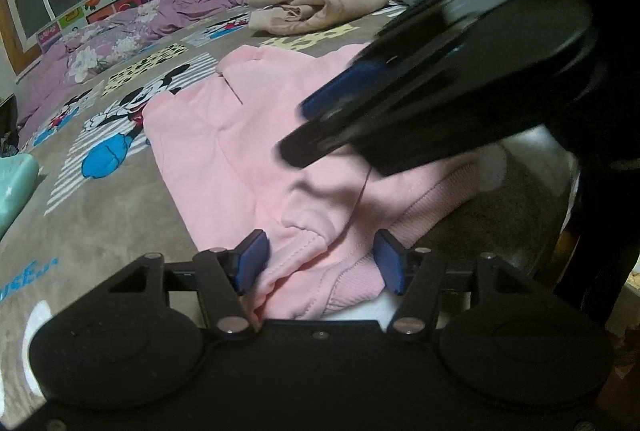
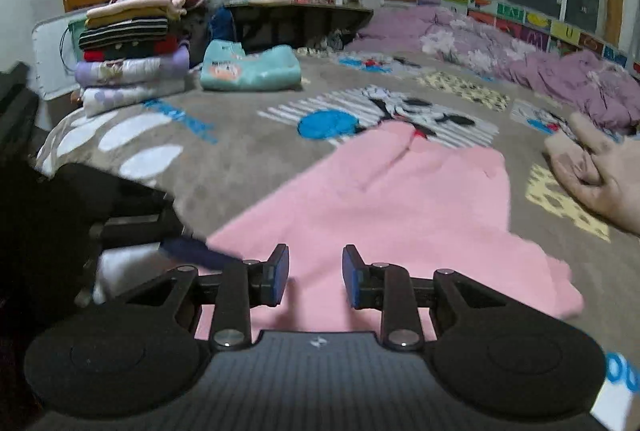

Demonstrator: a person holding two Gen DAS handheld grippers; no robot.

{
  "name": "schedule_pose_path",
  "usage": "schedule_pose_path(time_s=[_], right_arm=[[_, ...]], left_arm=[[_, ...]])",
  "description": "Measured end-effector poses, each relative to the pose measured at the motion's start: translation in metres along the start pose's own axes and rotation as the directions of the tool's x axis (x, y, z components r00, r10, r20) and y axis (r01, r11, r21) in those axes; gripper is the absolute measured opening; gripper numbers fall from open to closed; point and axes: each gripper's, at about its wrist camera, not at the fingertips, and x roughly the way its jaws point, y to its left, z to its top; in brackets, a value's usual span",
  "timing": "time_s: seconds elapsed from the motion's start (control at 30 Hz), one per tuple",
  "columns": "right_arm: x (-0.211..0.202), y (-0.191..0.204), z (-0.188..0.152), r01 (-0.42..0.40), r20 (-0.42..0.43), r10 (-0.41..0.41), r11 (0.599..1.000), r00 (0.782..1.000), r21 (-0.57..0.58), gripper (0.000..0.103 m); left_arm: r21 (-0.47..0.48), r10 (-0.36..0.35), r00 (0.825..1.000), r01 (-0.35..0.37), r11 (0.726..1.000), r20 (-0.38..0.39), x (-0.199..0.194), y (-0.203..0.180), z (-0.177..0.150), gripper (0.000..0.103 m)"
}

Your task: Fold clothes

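While soft pink sweatshirt (image 1: 224, 151) lies flat, ribbed hem (image 1: 432, 207) bunches.

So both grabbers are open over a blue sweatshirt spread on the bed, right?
Not quite: the sweatshirt is pink, not blue, as the right wrist view shows plainly. The rest holds: left gripper and right gripper are both open over it on the bed.

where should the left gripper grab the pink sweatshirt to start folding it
Probably at the ribbed hem corner of the pink sweatshirt, bunched up between the open fingers of the left gripper. Come in low from the near bed edge, along the blanket: the fabric there stands in a raised fold that the pads can close on, while the rest lies flat.
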Motion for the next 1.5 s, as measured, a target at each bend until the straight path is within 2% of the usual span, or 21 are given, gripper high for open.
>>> schedule_pose_path(time_s=[0.07, 0.17, 0.27, 0.37, 0.43, 0.47, 0.57, 0.7, 0.77, 0.8, 0.9, 1.0, 1.03, 1.13, 1.2, 1.27, 1.4, 1.5], right_arm=[[0.019, -0.003, -0.011, -0.01, -0.095, 0.012, 1.0, 0.995, 0.024, 0.03], [-0.002, -0.014, -0.017, -0.025, -0.112, 0.032, 0.998, 0.993, 0.06, 0.03], [-0.038, -0.02, -0.015, -0.024, -0.05, 0.028, 0.997, 0.998, 0.067, 0.031], [-0.063, -0.059, -0.023, 0.032, 0.007, -0.035, 0.969, 0.999, 0.243, 0.043], [-0.063, -0.094, -0.033, 0.075, 0.0, -0.082, 0.907, 0.997, 0.414, 0.054], [-0.062, -0.112, -0.039, 0.096, -0.009, -0.105, 0.862, 0.994, 0.498, 0.054], [-0.054, -0.158, -0.059, 0.066, 0.005, -0.099, 0.694, 0.995, 0.717, 0.057], [-0.043, -0.19, -0.078, -0.013, 0.078, -0.107, 0.511, 0.991, 0.86, 0.06], [-0.038, -0.198, -0.085, -0.045, 0.107, -0.116, 0.442, 0.987, 0.896, 0.06], [-0.035, -0.199, -0.087, -0.054, 0.115, -0.118, 0.428, 0.986, 0.902, 0.06], [-0.025, -0.198, -0.088, -0.067, 0.129, -0.119, 0.421, 0.985, 0.905, 0.055], [-0.023, -0.196, -0.084, -0.077, 0.142, -0.123, 0.427, 0.982, 0.901, 0.021], [-0.023, -0.195, -0.082, -0.083, 0.151, -0.126, 0.428, 0.981, 0.9, 0.016], [-0.023, -0.192, -0.075, -0.102, 0.175, -0.133, 0.434, 0.975, 0.895, 0.012], [-0.027, -0.194, -0.065, -0.133, 0.206, -0.134, 0.418, 0.969, 0.898, 0.012], [-0.03, -0.194, -0.05, -0.153, 0.227, -0.133, 0.419, 0.965, 0.895, 0.011], [-0.026, -0.196, -0.015, -0.223, 0.281, -0.097, 0.391, 0.955, 0.893, 0.011], [-0.019, -0.192, 0.012, -0.242, 0.292, -0.067, 0.405, 0.954, 0.882, 0.011]], left_arm=[[-0.002, -0.002, 1.0, 0.002, 1.0, -0.002, 0.0, 0.0, 0.0, 0.059], [-0.004, -0.005, 1.0, 0.005, 1.0, 0.0, 0.0, 0.001, 0.0, 0.06], [-0.009, -0.01, 1.0, 0.01, 1.0, -0.002, 0.0, 0.002, 0.0, 0.06], [0.002, -0.005, 1.0, 0.005, 1.0, -0.002, -0.001, 0.001, 0.002, 0.06], [0.016, -0.005, 1.0, 0.004, 1.0, 0.003, -0.004, 0.0, 0.003, 0.06], [0.024, -0.006, 1.0, 0.005, 1.0, 0.009, -0.007, 0.0, 0.003, 0.061], [0.026, -0.01, 0.999, 0.009, 1.0, 0.03, -0.016, 0.001, 0.002, 0.061], [0.016, -0.013, 0.998, 0.012, 1.0, 0.059, -0.02, 0.003, 0.004, 0.061], [0.022, -0.018, 0.998, 0.017, 1.0, 0.06, -0.018, 0.003, 0.004, 0.061], [0.025, -0.021, 0.998, 0.019, 1.0, 0.06, -0.017, 0.003, 0.004, 0.061], [0.032, -0.028, 0.998, 0.026, 0.999, 0.06, -0.014, 0.003, 0.003, 0.061], [0.033, -0.034, 0.998, 0.032, 0.999, 0.061, -0.014, 0.004, 0.002, 0.061], [0.032, -0.036, 0.998, 0.035, 0.999, 0.058, -0.013, 0.005, 0.001, 0.061], [0.028, -0.046, 0.998, 0.045, 0.999, 0.035, -0.009, 0.007, -0.002, 0.061], [0.022, -0.054, 0.998, 0.053, 0.998, 0.033, -0.009, 0.008, -0.003, 0.061], [0.016, -0.065, 0.997, 0.065, 0.998, 0.029, -0.009, 0.009, -0.004, 0.061], [0.004, -0.09, 0.996, 0.09, 0.996, 0.018, -0.009, 0.011, -0.004, 0.061], [0.01, -0.102, 0.995, 0.102, 0.995, 0.012, -0.01, 0.01, -0.005, 0.064]])
